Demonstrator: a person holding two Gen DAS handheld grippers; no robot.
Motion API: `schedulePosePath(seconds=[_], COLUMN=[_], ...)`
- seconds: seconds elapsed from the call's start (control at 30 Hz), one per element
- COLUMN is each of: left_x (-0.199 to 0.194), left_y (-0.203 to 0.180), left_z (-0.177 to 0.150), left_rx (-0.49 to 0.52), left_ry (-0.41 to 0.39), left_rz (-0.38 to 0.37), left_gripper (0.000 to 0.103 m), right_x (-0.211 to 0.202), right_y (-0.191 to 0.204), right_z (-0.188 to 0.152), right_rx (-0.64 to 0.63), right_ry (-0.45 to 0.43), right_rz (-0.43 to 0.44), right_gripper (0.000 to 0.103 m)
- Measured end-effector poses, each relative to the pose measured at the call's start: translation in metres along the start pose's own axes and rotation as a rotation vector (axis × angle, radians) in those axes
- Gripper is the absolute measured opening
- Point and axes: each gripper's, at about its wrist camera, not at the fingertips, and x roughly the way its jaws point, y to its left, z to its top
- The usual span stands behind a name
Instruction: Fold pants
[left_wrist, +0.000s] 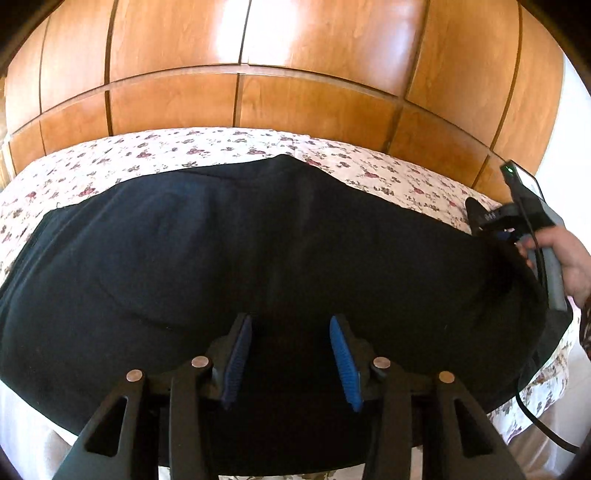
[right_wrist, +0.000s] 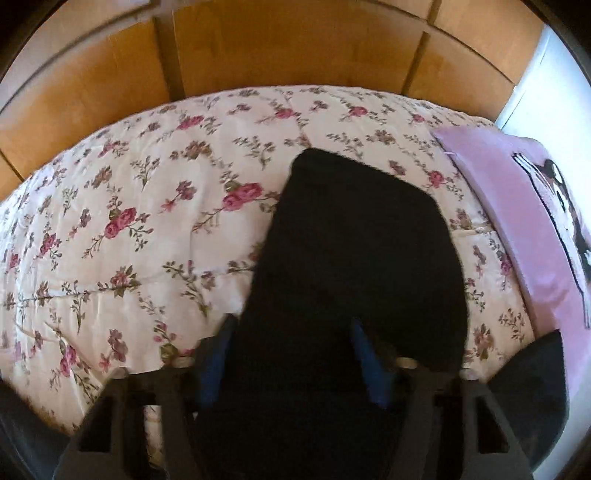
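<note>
Nearest to us, our left gripper (left_wrist: 291, 360) has its blue-padded fingers (left_wrist: 238, 360) apart, hovering over the black fabric pants (left_wrist: 258, 240) with nothing between them. Our right gripper (right_wrist: 291, 363) has its fingers spread too, with dark cloth bunched in the gap; we cannot tell whether they pinch it. From the left wrist view, the pants lie spread wide across the white quilted bedspread with pink rose print (right_wrist: 147, 221), and the right gripper sits at their right edge. A lilac pillow with a black-and-white graphic (right_wrist: 517, 221) lies at the bed's right side. Behind the bed stands glossy orange-brown wood panelling (left_wrist: 295, 55).
</note>
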Motion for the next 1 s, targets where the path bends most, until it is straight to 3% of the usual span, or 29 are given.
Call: schedulePosePath(seconds=[0.07,0.13,0.23,0.37,0.47,0.63,0.8,0.9,0.97,1.0], left_x=[-0.002,-0.004,-0.008,-0.01,-0.012,-0.009,-0.008,-0.007,-0.006,-0.005], left_y=[0.002,0.004,0.005,0.004,0.001,-0.014,-0.035,-0.043,-0.051,-0.056], left_z=[0.0,0.0,-0.002,-0.003,-0.004,-0.004,-0.005,-0.006,-0.007,-0.007], left_rx=[-0.024,-0.043,-0.075,-0.103,-0.113,-0.087,-0.005,0.013,0.035,0.047], left_ry=[-0.003,-0.009,-0.019,-0.034,-0.049,-0.036,-0.016,-0.003,0.005,0.011], left_rz=[-0.005,-0.012,-0.025,-0.051,-0.08,-0.116,-0.116,-0.135,-0.151,-0.162], left_gripper=[0.045,0.045,0.045,0.045,0.045,0.045,0.045,0.045,0.045,0.045], right_x=[-0.005,-0.017,-0.043,-0.096,-0.125,-0.117,-0.076,-0.073,-0.078,-0.078], right_y=[-0.008,-0.031,-0.065,-0.12,-0.164,-0.207,-0.236,-0.25,-0.253,-0.256], right_z=[-0.002,-0.007,-0.017,-0.054,-0.096,-0.154,-0.198,-0.205,-0.203,-0.2], right_rx=[-0.02,0.039,0.145,0.29,0.397,0.492,0.579,0.65,0.678,0.699], right_ry=[-0.01,-0.018,-0.076,-0.246,-0.354,-0.385,-0.269,-0.308,-0.346,-0.365], right_rz=[0.042,0.113,0.229,0.402,0.47,0.496,0.493,0.537,0.576,0.606], right_gripper=[0.019,0.009,0.008,0.008,0.008,0.008,0.014,0.023,0.038,0.051])
